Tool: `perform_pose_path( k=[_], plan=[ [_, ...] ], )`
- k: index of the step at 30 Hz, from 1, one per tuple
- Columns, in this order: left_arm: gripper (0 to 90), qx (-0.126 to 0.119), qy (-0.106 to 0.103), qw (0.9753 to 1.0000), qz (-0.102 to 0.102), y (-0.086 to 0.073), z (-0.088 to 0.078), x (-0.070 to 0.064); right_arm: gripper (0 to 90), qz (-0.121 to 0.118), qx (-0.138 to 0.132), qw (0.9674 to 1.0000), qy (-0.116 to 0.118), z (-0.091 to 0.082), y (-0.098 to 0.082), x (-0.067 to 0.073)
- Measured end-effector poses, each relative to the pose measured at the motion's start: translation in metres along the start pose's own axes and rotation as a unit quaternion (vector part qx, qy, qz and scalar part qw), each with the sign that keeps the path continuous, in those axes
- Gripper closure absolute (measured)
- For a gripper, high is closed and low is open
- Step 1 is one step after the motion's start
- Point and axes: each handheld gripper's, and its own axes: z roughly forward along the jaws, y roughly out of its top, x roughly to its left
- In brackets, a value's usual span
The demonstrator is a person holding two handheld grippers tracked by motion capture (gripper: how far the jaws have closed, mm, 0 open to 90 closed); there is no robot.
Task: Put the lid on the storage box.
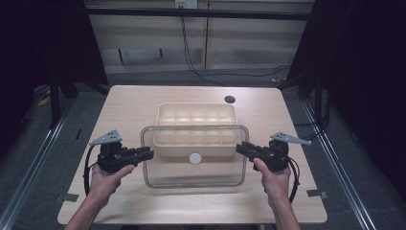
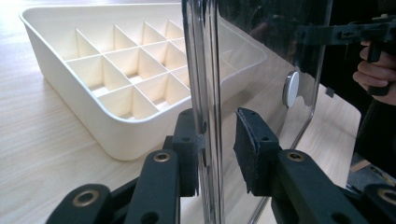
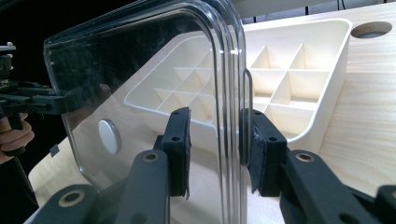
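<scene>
My fingers on the left gripper straddle the left edge of the clear rectangular plastic lid; one pad sits against it, the other shows a gap, so I cannot tell whether I have a true pinch. On the right gripper the fingers stand spread either side of the lid's right edge, not clamped.

The pale wooden surface carries a cream plastic organiser tray split into small compartments, every one I can see empty. The lid hangs between my two grippers, overlapping the tray's near side and not seated on it. A small round white knob sits at the lid's middle.

I judge this to be the lid step, either fitting or lifting off. Next I need both pairs closed evenly, the lid kept level and moved with both hands together.
</scene>
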Motion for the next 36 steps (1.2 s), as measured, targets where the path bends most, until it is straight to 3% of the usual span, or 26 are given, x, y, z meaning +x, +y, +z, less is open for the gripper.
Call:
perform_pose_path(
  k=[15, 21, 24, 36],
  plan=[
    [69.9, -0.008, 0.010, 0.9999, 0.008, 0.029, -0.001, 0.004, 65.6, 0.006, -0.019, 0.9998, 0.005, 0.004, 0.026, -0.004],
    [69.8, -0.013, 0.019, 0.9997, 0.014, 0.041, -0.002, 0.005, 65.6, 0.000, -0.024, 0.9997, 0.004, 0.008, 0.041, -0.004],
    [69.7, -0.011, 0.022, 0.9996, 0.015, 0.045, -0.001, 0.007, 64.6, -0.011, -0.014, 0.9998, -0.005, 0.011, 0.046, -0.003],
    [69.4, -0.023, 0.031, 0.9991, 0.015, 0.064, -0.001, 0.014, 63.5, -0.015, -0.022, 0.9996, -0.010, 0.019, 0.066, -0.004]
  ],
)
